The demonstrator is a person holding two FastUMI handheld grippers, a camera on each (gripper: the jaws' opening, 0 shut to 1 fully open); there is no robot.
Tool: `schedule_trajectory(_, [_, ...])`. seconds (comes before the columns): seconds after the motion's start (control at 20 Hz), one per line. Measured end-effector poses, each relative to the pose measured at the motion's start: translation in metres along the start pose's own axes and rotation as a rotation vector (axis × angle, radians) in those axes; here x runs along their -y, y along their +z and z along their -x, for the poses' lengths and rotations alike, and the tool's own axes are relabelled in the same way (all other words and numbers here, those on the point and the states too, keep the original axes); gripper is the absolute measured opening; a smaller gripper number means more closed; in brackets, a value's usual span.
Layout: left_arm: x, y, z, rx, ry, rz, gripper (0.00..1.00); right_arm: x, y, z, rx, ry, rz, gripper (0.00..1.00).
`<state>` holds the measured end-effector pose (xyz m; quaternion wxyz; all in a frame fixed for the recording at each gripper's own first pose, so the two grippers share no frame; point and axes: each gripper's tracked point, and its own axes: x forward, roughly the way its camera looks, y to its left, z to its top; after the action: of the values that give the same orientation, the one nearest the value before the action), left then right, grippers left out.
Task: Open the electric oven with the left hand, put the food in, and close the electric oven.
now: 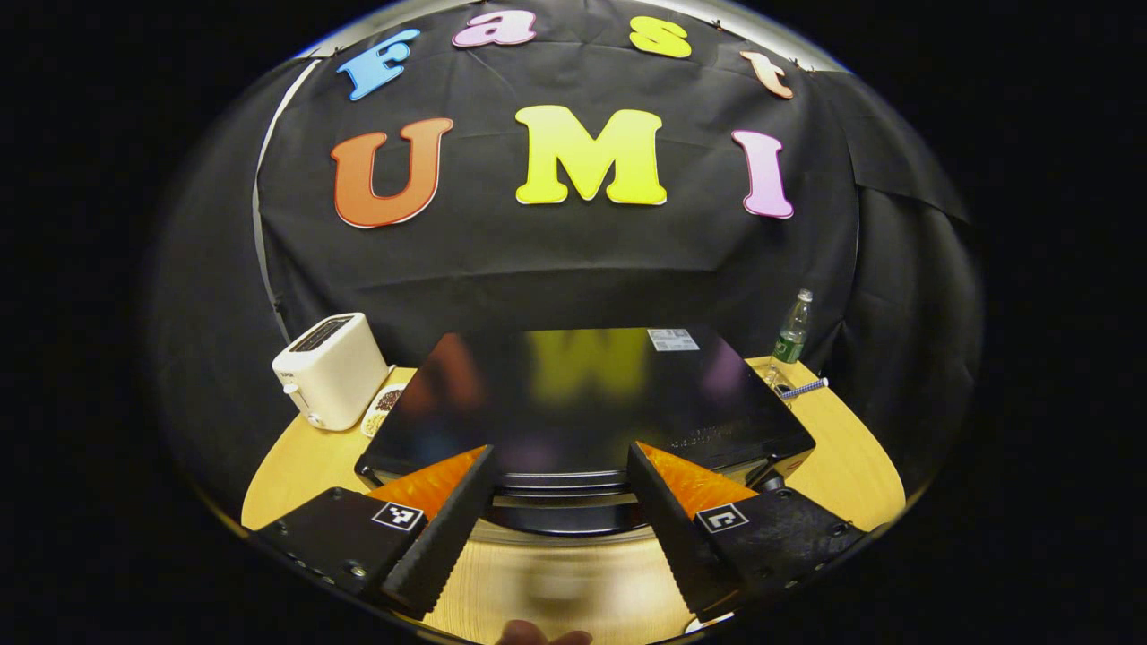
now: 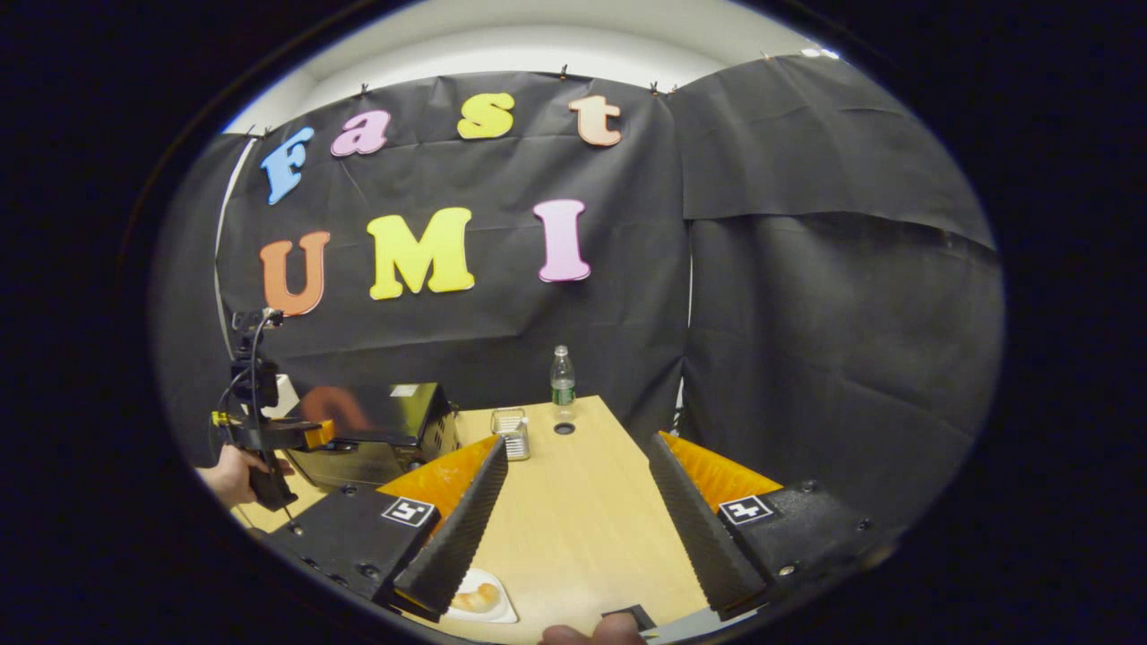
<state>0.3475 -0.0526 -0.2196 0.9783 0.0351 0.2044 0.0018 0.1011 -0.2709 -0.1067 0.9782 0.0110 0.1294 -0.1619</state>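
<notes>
In the left gripper view, the left gripper [image 1: 560, 461] is spread wide above the front edge of the black oven [image 1: 587, 399], whose long axis runs across the table [image 1: 842, 466]. In the right gripper view, the right gripper [image 2: 573, 448] is spread, nothing held; a pastry [image 2: 477, 597] is seen on a white plate [image 2: 502, 613] beside its left finger.

The electric oven [image 1: 587, 403] is a black box with a glossy flat top that mirrors the wall behind it; it stands on the wooden table [image 1: 833, 466], its front edge facing the left gripper view's camera, and its door cannot be made out clearly from here. In the right gripper view the oven [image 2: 381, 430] sits at the table's left side. The food [image 2: 477, 597], a pale golden pastry, lies on a small white plate [image 2: 495, 613] at the table's near edge, well apart from the oven.
</notes>
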Motion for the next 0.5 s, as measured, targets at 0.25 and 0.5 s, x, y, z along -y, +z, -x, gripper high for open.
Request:
schedule_trajectory(0.25, [-0.001, -0.002, 0.0, -0.001, 0.003, -0.011, 0.98, -0.005, -0.006, 0.005, -0.007, 0.007, -0.011, 1.0])
schedule_trajectory(0.5, [-0.001, -0.011, 0.003, -0.02, -0.003, -0.017, 0.98, -0.009, -0.015, 0.015, -0.026, 0.01, -0.034, 1.0])
